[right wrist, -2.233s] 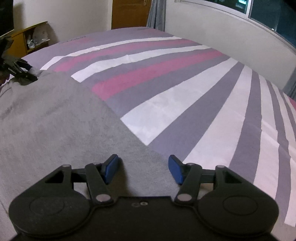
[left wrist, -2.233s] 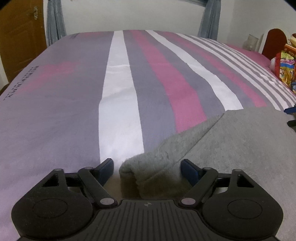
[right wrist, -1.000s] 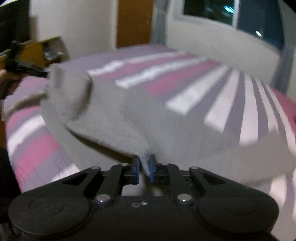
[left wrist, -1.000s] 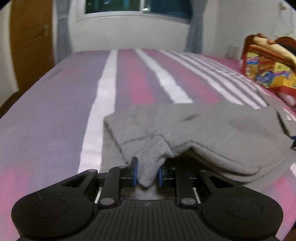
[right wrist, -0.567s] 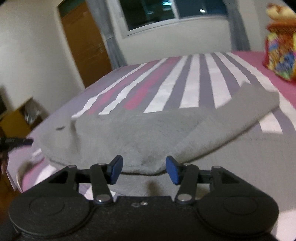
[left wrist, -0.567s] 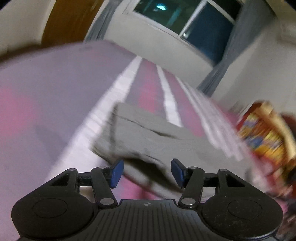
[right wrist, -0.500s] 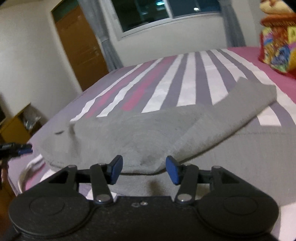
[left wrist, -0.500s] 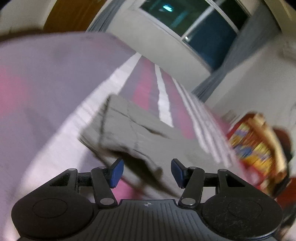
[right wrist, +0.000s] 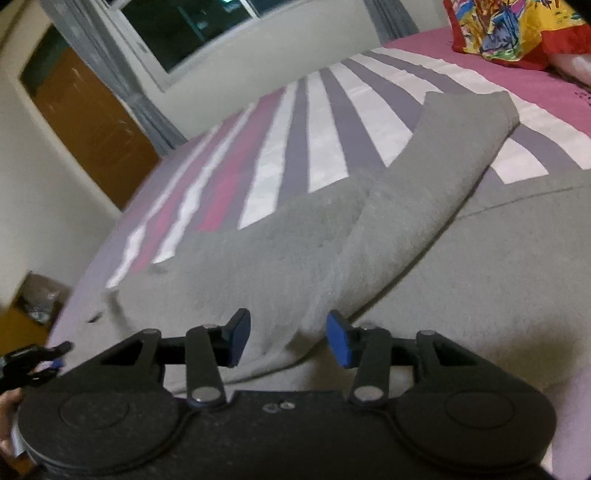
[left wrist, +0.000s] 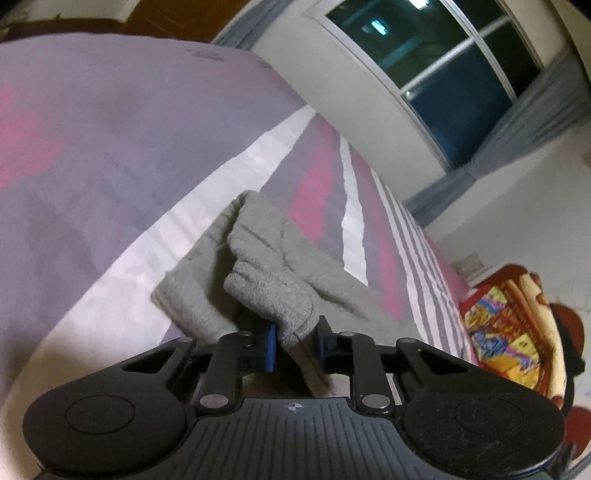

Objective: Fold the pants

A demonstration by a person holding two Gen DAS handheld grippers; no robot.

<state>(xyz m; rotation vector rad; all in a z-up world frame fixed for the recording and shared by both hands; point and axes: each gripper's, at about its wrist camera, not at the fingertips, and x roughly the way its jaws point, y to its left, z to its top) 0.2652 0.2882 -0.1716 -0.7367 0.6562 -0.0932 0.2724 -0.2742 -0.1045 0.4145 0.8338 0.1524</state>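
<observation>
Grey fleece pants lie on a striped bed, one garment only, its near edge cut off behind the black claw bodies in both wrist views. In the right view the picture is blurred toward the door side, and a small dark mark on the cloth there cannot be made out. Two claws are in play. The left claw is clenched on a bunched corner of the pants, blue pads pressing the cloth from both sides. The right claw is closing, its pads apart with a ridge of the fabric lying between them, not pinched. One leg is folded over the rest, its long axis running from the right claw up and away toward the pink part of the bedcover, ending near a colourful pillow
</observation>
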